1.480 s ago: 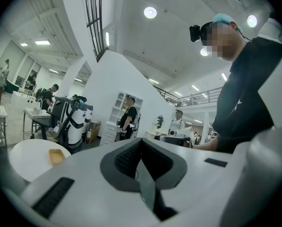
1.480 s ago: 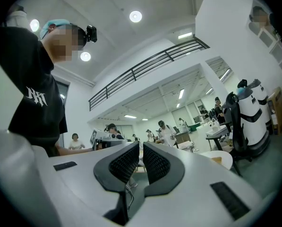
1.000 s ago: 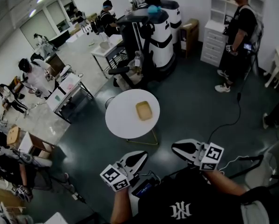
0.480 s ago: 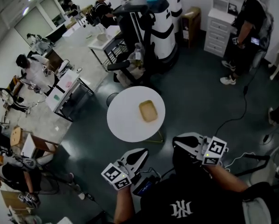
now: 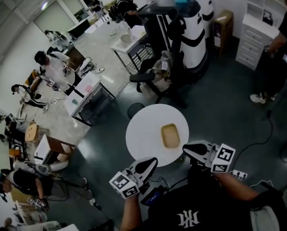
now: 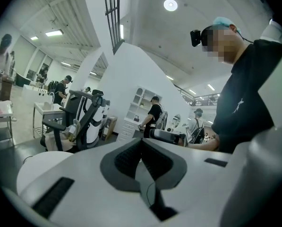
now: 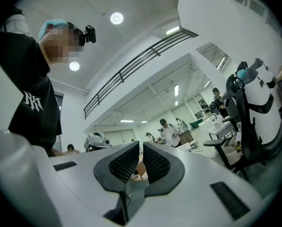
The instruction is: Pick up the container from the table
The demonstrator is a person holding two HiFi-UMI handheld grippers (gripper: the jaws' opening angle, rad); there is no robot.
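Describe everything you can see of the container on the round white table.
The container is a tan tray, rectangular with rounded corners and a raised rim, open on top and apparently empty. It sits flat on the round white table, a little right of the middle in the head view. Only the tabletop touches it; its material is too small to tell.

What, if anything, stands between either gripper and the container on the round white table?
Nothing visible does. The container lies alone on the table, and only bare tabletop shows between it and the right gripper and the left gripper, both at the table's near edge. Both grippers are shut and empty.
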